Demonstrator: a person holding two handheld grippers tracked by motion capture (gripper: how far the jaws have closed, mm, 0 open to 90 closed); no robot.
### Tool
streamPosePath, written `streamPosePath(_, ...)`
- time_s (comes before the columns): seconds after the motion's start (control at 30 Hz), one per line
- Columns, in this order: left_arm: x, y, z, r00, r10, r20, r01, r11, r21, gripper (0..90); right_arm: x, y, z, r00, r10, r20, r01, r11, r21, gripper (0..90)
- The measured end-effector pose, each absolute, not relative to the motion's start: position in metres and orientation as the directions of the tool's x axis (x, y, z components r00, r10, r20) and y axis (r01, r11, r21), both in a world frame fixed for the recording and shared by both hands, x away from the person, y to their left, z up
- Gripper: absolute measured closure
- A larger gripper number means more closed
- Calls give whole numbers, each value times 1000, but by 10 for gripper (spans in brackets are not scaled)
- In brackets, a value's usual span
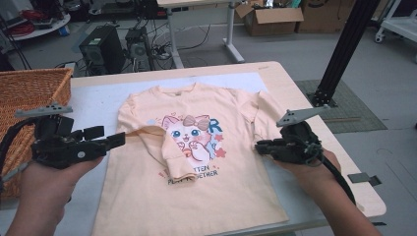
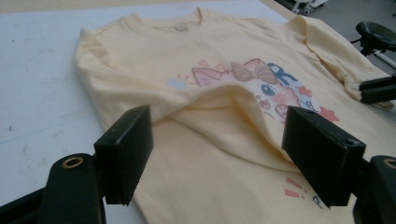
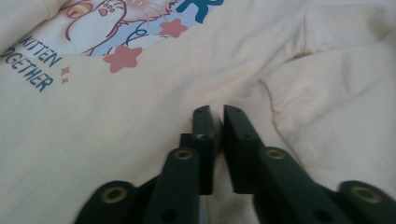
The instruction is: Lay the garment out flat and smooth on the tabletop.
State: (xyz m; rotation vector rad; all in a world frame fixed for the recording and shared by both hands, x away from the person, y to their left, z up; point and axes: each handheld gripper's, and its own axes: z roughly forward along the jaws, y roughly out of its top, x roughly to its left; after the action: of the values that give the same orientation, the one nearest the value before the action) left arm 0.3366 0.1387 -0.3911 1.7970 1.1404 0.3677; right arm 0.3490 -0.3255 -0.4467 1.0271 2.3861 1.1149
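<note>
High view first: a peach shirt (image 1: pixel 196 162) lies face up on the bench (image 1: pixel 98 98), its long axis running from the collar at the far edge to the hem at the near edge, so the neck points away from the person. Its left sleeve (image 1: pixel 169 155) is folded in across the chest and points toward the hem, covering part of the kitten print (image 1: pixel 194 135). The left tool (image 1: pixel 110 140) sits just off the shirt's left side, level with the chest, its jaws spread wide and pointing across at the fabric with nothing between them. The right tool (image 1: pixel 260 146) is at the shirt's right side, beside the right sleeve (image 1: pixel 263 110), pointing inward. A wicker basket (image 1: pixel 29 93) stands behind the left tool at the bench's far left. Left gripper view: the two jaws stand well apart with the shirt (image 2: pixel 224 140) spread ahead of and below them; the folded sleeve (image 2: pixel 233 116) runs slantwise between the jaws without touching either, and the collar lies farthest from the tool. The right tool (image 2: pixel 373 91) shows far off at the right edge. Right gripper view: the right tool (image 3: pixel 218 116) has its jaws almost together, a narrow slit left between them, pinching a thin ridge of shirt (image 3: pixel 116 126) fabric; the print's lettering lies ahead and to the left, the bunched sleeve (image 3: pixel 336 112) just to the right.
</note>
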Motion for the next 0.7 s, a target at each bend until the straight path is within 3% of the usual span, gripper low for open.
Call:
streamPosePath(0.33, 334, 139, -394, 514, 829, -220, 548, -120, 828, 254, 291, -350, -452, -723, 689, 48, 450, 416, 790, 861)
streamPosePath(0.47, 334, 134, -394, 521, 825, -220, 548, -125, 827, 255, 284, -352, -451, -727, 686, 36, 442, 427, 789, 848)
streamPosePath(0.67, 332, 131, -392, 523, 824, -219, 546, -126, 828, 254, 284, -348, -436, -728, 685, 42, 410, 385, 827, 562)
streamPosePath(0.7, 332, 131, -392, 522, 825, -217, 545, -127, 829, 254, 285, -346, -436, -730, 682, 46, 414, 388, 824, 555)
